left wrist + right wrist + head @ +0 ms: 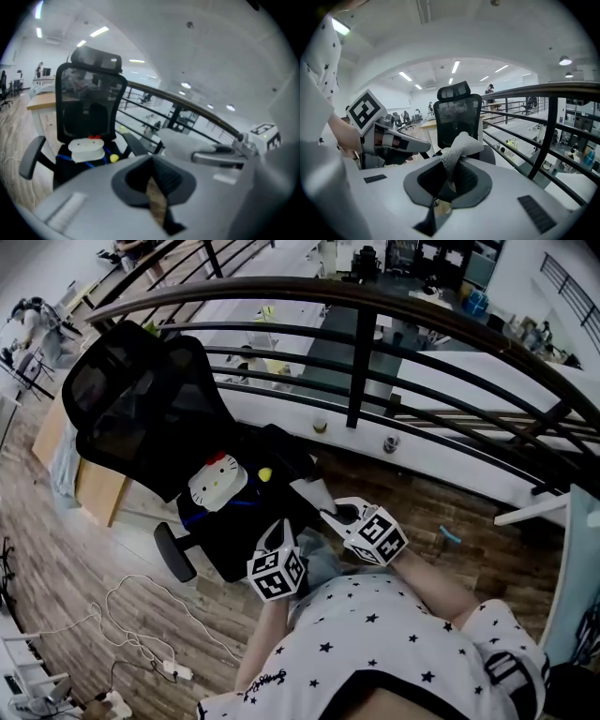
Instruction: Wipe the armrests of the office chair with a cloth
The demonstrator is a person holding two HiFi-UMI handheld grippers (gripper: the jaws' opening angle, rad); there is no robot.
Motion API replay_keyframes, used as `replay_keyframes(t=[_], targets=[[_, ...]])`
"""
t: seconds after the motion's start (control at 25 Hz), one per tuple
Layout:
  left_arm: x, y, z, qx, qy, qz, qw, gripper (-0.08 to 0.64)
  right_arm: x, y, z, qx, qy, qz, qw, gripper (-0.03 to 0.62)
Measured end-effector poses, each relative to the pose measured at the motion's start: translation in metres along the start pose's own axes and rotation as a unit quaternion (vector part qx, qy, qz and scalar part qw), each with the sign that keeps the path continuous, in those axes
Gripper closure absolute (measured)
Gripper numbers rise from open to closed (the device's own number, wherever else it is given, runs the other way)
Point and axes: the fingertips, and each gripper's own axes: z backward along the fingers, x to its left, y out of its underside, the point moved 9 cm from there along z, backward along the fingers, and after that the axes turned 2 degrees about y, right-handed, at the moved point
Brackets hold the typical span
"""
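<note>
Your left gripper (151,161) is carrying nothing. Its jaws are closing to a thin slit, and only a sliver of wood floor is showing through. It is pointing at the office chair (86,101), which is standing with its seat toward you and a Hello Kitty cushion (86,148) lying on it.

The left gripper view is giving you both armrests. The left-hand armrest (31,157) is sticking out clear of everything. The right-hand armrest (136,143) is sitting nearer the railing (187,105), just ahead of your other tool.

Your right gripper (450,163) is clamping the cloth (461,144), a pale, textured rag that is bunching up and spilling forward past the jaw tips. In its own view the rag is covering the lower part of the chair, so neither armrest is showing clearly there.

The head view is showing both grippers held close together above the front of the seat. From up there you are not getting the jaws at all, only the marker cubes.

By my reading you are in the approach. The cloth is gripped, but it is not touching either armrest yet. The next move is calling for lowering the right gripper onto the nearer armrest pad so the loose end lies flat. You then need to drag it along the pad's length while keeping the empty left gripper out of the path.
</note>
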Motion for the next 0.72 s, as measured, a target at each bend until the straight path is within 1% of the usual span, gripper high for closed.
replay_keyframes(t=[0.44, 0.64, 0.72], targets=[[-0.004, 0.009, 0.011, -0.003, 0.002, -0.003, 1.0, 0.554, 0.012, 0.005, 0.009, -0.005, 0.006, -0.009, 1.0, 0.563], [-0.002, 0.007, 0.013, -0.007, -0.002, -0.001, 1.0, 0.554, 0.013, 0.004, 0.01, -0.004, 0.014, 0.011, 1.0, 0.565], [-0.002, 0.007, 0.013, -0.006, -0.001, -0.003, 1.0, 0.554, 0.012, 0.004, 0.011, -0.006, 0.018, 0.01, 1.0, 0.565]])
